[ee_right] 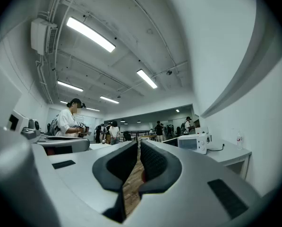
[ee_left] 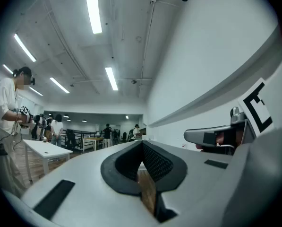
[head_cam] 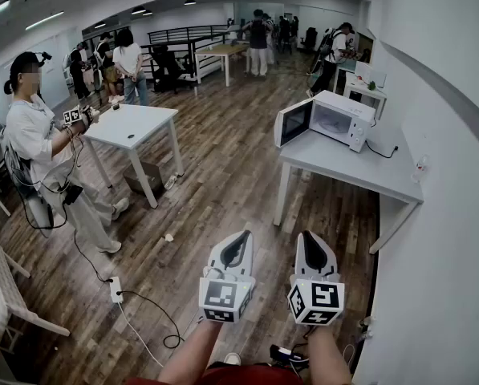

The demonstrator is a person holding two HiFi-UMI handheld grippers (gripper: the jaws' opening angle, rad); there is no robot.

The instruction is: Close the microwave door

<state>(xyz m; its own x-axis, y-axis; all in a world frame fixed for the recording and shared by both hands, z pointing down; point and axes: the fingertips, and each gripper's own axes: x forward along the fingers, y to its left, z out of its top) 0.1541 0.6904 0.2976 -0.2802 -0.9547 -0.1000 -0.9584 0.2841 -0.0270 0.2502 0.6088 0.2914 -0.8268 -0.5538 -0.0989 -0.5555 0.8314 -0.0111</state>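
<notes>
Okay, head view first: both hand-held grippers sit low in frame, side by side over the brown wood-plank floor (head_cam: 223, 167), noses pointing up-frame. The left gripper (head_cam: 242, 236) and right gripper (head_cam: 306, 236) each carry nothing. The white boxy microwave (head_cam: 339, 119) stands well apart from both, up and to the right, on the far end of a pale grey rectangular table (head_cam: 343, 171) against the right wall. Its dark-windowed door (head_cam: 294, 122) is swung wide open to the left, towards the room. No contact between either gripper and the door. A person in a white shirt (head_cam: 30, 135) stands far left beside a white square table (head_cam: 131, 123). Left gripper view: the black pads meet at the tips, so the left gripper (ee_left: 141, 144) is fully closed on nothing, only floor showing through the lower gap. The right gripper's grey body (ee_left: 216, 136) shows alongside, right of the jaws. I can't pick out the microwave here; the white table (ee_left: 41, 148) is at far left. Right gripper view: right gripper (ee_right: 139, 144) has its jaws together bar a hairline slit, nothing between them. The microwave (ee_right: 193, 143) is small and distant, right of the jaw line, on the grey table (ee_right: 230, 152), door open leftward. The left gripper's body (ee_right: 60, 143) sits at left, with the white-shirted person (ee_right: 67, 119) beyond it.
</notes>
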